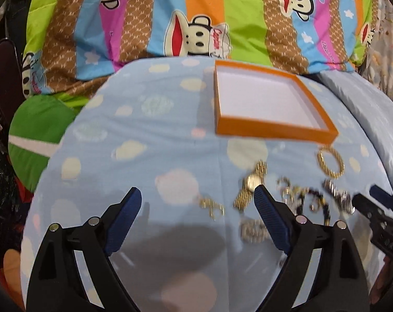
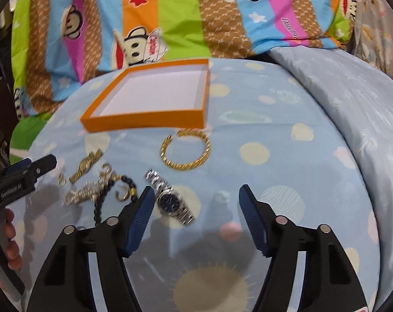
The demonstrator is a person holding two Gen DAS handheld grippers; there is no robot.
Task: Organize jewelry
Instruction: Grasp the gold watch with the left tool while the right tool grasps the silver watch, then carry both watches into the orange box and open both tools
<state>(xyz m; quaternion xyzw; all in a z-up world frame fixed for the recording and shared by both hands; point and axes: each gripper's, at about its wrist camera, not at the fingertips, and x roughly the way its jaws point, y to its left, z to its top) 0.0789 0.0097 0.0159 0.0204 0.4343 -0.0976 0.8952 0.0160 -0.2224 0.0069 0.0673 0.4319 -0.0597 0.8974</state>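
Note:
An empty orange box [image 1: 271, 128] with a white inside [image 2: 144, 122] lies on the pale blue bed sheet. Before it lie a gold bangle [image 2: 186, 149] [image 1: 330, 162], a gold watch [image 1: 252, 182] [image 2: 86, 167], a silver watch with a dark dial [image 2: 169, 199] [image 1: 338, 195], a tangle of chains and black beads [image 2: 105, 192] [image 1: 304, 197], and small gold earrings [image 1: 212, 205]. My left gripper [image 1: 197, 195] is open over the sheet, its right fingertip by the gold watch. My right gripper [image 2: 196, 192] is open, its left fingertip beside the silver watch.
A striped cartoon-monkey quilt [image 1: 196, 18] is bunched behind the box. A pale blue pillow [image 2: 352, 119] rises at the right. A green cushion [image 1: 38, 130] lies at the left. Each gripper shows at the edge of the other's view.

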